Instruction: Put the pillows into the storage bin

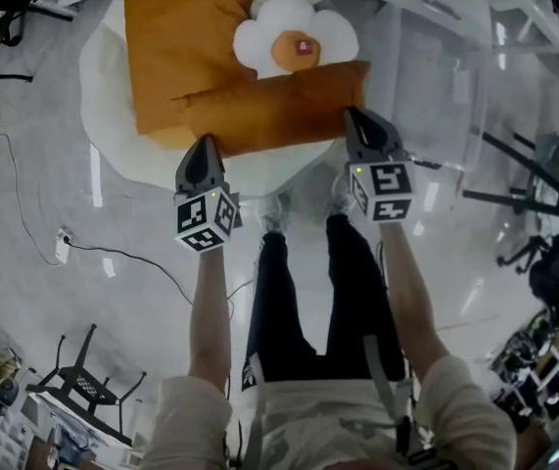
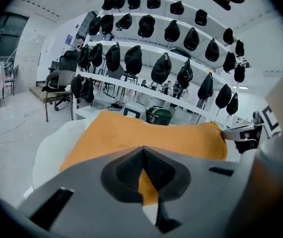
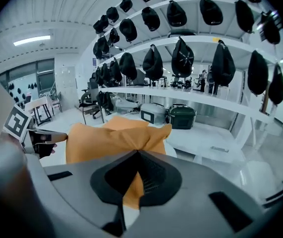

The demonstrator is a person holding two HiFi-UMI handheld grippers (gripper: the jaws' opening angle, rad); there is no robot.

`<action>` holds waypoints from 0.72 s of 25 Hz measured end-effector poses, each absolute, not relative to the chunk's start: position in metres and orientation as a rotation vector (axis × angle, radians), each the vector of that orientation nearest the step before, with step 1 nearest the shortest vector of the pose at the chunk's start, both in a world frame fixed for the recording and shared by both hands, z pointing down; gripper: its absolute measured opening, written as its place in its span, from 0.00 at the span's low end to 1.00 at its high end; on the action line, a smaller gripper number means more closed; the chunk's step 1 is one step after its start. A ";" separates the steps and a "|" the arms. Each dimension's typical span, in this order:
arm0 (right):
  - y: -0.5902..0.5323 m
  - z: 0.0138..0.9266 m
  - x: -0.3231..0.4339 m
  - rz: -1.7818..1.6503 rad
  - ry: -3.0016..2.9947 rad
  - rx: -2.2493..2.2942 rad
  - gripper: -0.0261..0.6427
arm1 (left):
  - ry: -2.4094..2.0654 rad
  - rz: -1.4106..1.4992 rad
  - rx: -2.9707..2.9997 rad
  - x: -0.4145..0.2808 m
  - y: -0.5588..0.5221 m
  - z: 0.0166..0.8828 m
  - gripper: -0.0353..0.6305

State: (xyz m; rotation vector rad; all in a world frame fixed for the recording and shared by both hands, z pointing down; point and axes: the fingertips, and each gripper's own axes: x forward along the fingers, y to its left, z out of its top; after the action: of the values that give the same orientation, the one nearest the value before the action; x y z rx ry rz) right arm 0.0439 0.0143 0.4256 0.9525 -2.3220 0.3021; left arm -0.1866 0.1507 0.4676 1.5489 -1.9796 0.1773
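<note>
Pillow: long orange pillow (image 1: 279, 106) at white round pad's (image 1: 103, 76) near edge | Grip: left gripper (image 1: 204, 145), right gripper (image 1: 356, 118) each clenched on a near corner | Behind: square orange pillow (image 1: 176, 37), flower pillow (image 1: 294, 37) on pad | Bin: clear storage bin (image 1: 436, 76) right of pad, contents unclear | Room: grey floor (image 1: 44, 164), shelves of black caps (image 2: 171, 31)

black trousers (image 1: 349, 282), pale sleeves (image 1: 193, 411), white shoes (image 1: 276, 210)

Ahead: long orange pillow (image 1: 279, 111) stretches across your front, from left gripper (image 1: 207, 145) to right gripper (image 1: 353, 117). Beyond: square orange pillow (image 1: 186, 37) and egg pillow (image 1: 294, 37) crowd the round white surface (image 1: 103, 76). Right: clear storage bin (image 1: 445, 86), near. Left: open floor (image 1: 34, 96), crossed by one cable (image 1: 24, 213).
</note>
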 end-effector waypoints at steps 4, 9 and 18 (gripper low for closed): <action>0.018 0.410 0.064 0.301 -2.381 0.931 0.05 | -1.955 0.188 1.685 -0.141 0.125 0.441 0.06; 0.000 0.397 0.100 0.320 -2.403 0.956 0.05 | -1.935 0.190 1.697 -0.074 0.087 0.445 0.06; -0.080 0.329 0.236 0.284 -2.486 1.036 0.05 | -1.826 0.191 1.678 0.065 0.022 0.474 0.06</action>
State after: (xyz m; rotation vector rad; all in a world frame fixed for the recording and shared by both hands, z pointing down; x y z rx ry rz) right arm 0.2356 -0.0797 0.3288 1.0362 -2.4863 0.2841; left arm 0.0649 0.0218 0.4741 1.6785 -1.8264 0.1913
